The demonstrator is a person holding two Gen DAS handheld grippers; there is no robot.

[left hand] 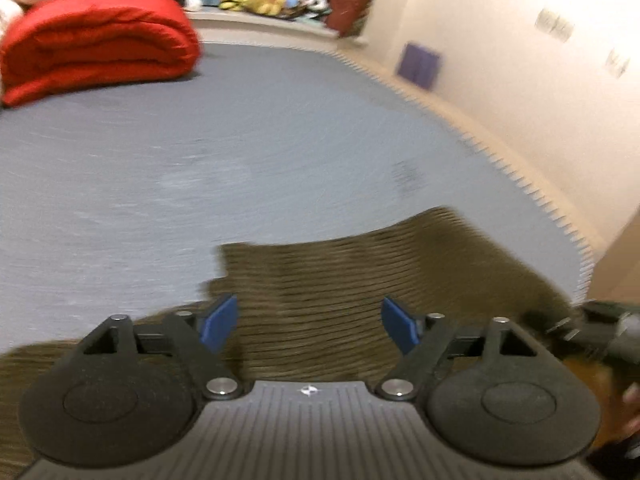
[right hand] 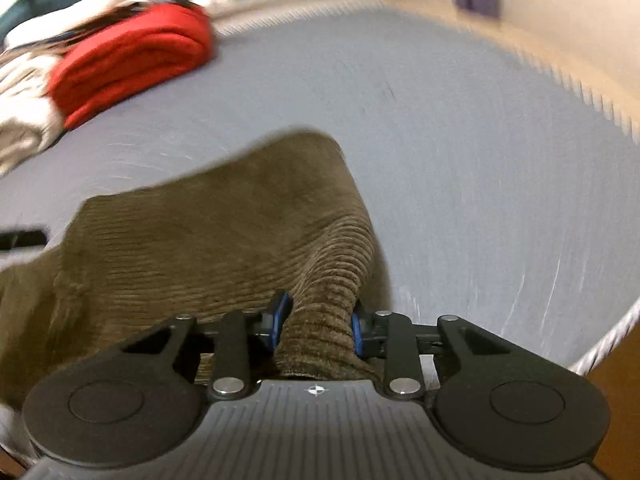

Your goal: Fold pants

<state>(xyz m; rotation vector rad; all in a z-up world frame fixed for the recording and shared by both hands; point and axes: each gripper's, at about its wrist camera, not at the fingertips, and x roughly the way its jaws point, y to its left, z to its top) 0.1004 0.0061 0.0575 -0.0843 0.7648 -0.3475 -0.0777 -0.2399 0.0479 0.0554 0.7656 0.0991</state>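
pants (right hand: 224, 232): olive-brown ribbed corduroy, lying on the bed, one end bunched up into the right gripper
bed (left hand: 240, 152): flat grey-blue sheet, smooth weave
left gripper (left hand: 308, 324): blue pads spread wide, released, hovering over the corduroy
right gripper (right hand: 318, 324): clenched on a thick fold of pants
blanket (left hand: 96, 48): red, puffy, folded, far corner of bed
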